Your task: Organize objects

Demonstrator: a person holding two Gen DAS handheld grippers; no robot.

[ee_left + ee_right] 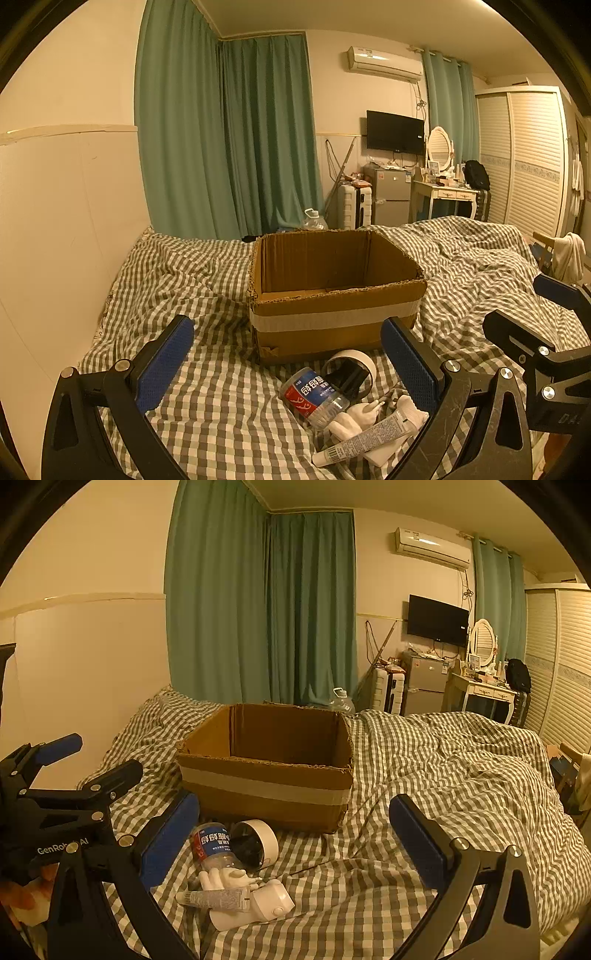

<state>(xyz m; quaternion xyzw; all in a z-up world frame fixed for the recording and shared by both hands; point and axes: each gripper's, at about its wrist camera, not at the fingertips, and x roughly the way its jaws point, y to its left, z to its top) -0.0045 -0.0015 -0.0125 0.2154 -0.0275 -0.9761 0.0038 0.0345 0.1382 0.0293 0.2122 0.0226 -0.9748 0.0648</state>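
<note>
An open cardboard box (332,288) stands on the checked bed; it also shows in the right wrist view (269,771). In front of it lie a plastic bottle with a blue and red label (314,398) (214,845), a white cup with a dark inside (351,369) (256,842), a white tube (362,439) (214,899) and a white hand-shaped object (362,413) (255,904). My left gripper (288,362) is open and empty, just short of the pile. My right gripper (295,834) is open and empty, with the pile by its left finger.
The checked quilt (443,775) covers the bed, with a wall (55,221) on the left. Green curtains (221,129), a small fridge (391,195), a dressing table (447,192) and a wardrobe (532,155) stand beyond the bed.
</note>
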